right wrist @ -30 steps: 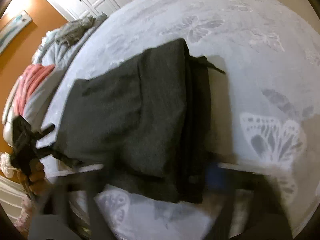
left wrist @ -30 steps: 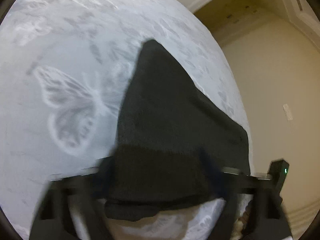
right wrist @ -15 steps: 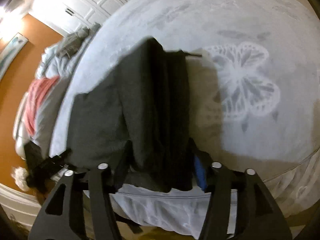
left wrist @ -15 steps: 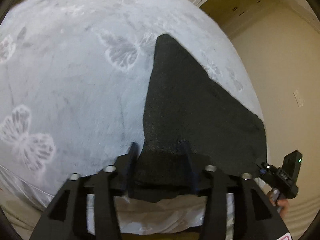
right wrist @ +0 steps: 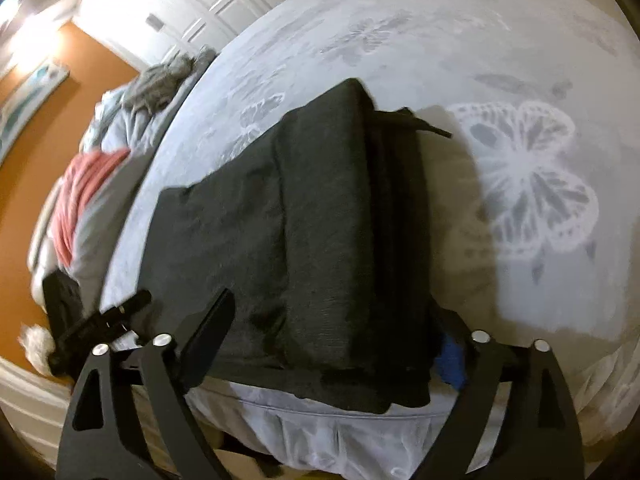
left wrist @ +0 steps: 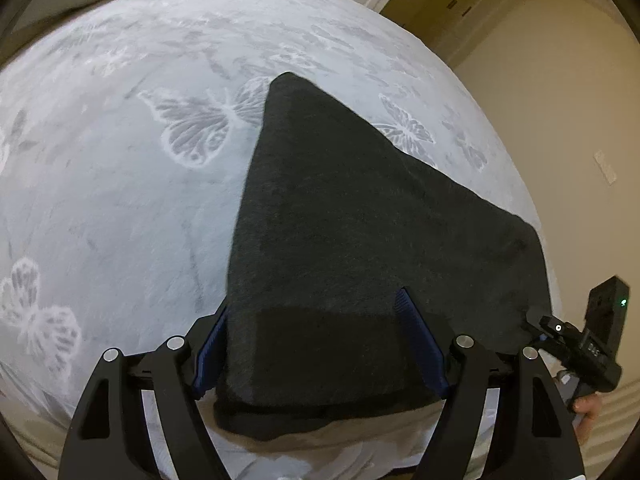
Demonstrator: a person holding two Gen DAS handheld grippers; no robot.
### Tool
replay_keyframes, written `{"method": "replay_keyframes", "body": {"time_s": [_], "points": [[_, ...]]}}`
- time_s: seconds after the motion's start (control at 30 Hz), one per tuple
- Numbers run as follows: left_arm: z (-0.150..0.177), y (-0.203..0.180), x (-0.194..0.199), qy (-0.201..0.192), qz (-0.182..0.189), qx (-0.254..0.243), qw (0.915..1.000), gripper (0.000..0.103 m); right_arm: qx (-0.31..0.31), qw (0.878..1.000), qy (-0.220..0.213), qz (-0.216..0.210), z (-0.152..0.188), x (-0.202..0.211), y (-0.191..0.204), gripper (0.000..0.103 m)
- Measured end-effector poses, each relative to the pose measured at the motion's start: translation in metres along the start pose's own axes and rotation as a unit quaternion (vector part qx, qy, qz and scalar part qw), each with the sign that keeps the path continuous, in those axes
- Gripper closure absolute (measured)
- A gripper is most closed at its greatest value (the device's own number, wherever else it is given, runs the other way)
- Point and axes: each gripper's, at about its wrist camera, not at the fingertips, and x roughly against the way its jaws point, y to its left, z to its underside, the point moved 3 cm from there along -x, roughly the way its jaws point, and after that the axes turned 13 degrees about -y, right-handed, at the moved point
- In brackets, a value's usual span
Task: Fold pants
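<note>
The pants [left wrist: 360, 248], a dark charcoal garment of coarse, slightly fuzzy knit, are lying folded into a thick rectangular stack on the bed [left wrist: 120, 200], close to its near edge. In the right wrist view the pants [right wrist: 320, 240] are showing several stacked layers along one side, with a thin dark drawstring poking out at the far corner. The bed is wearing a pale grey plush cover with white butterfly [right wrist: 532, 184] outlines pressed into the pile.

The left gripper [left wrist: 316, 320] is pointing forward over the near edge of the stack, its black fingers [left wrist: 416, 336] with ribbed blue pads sitting on either side of the fold. Its jaws are standing wide, straddling the cloth rather than pinching it.

The right gripper [right wrist: 332, 320] is reaching in low from the neighbouring side, and its jaws are likewise spread wide around the layered edge; one blue pad is partly hidden behind the cloth. In the left wrist view the right gripper [left wrist: 576, 340] is showing at the far corner of the stack.

A heap of grey and red laundry [right wrist: 100, 184] is lying further along the bed.
</note>
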Motion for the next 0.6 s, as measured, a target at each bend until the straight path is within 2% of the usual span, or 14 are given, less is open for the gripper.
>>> {"method": "replay_keyframes", "body": {"time_s": [0.17,0.37,0.43,0.5,0.53,0.6], "points": [[-0.001,-0.004,-0.006,-0.007,-0.001,-0.006,1.0000,0.028,0.028,0.999,-0.003,0.015,0.002,-0.005,0.006,0.014],[-0.003,-0.002,-0.010,-0.019,0.003,0.006,0.9998,0.028,0.017,1.000,-0.010,0.001,0.001,-0.005,0.003,0.016],[-0.003,-0.004,-0.011,-0.021,0.000,0.002,0.9998,0.028,0.016,1.000,-0.010,0.003,0.000,-0.006,0.002,0.028],[-0.003,-0.009,-0.013,-0.021,-0.002,-0.011,0.9997,0.030,0.016,1.000,-0.009,0.008,-0.001,-0.005,0.000,0.048],[-0.002,-0.012,-0.012,-0.022,0.002,-0.019,0.9996,0.034,0.008,1.000,-0.009,0.006,-0.001,-0.004,-0.002,0.054],[-0.001,-0.016,-0.012,-0.019,0.005,-0.028,0.9994,0.054,-0.012,1.000,-0.004,-0.003,-0.001,-0.003,-0.008,0.066]]}}
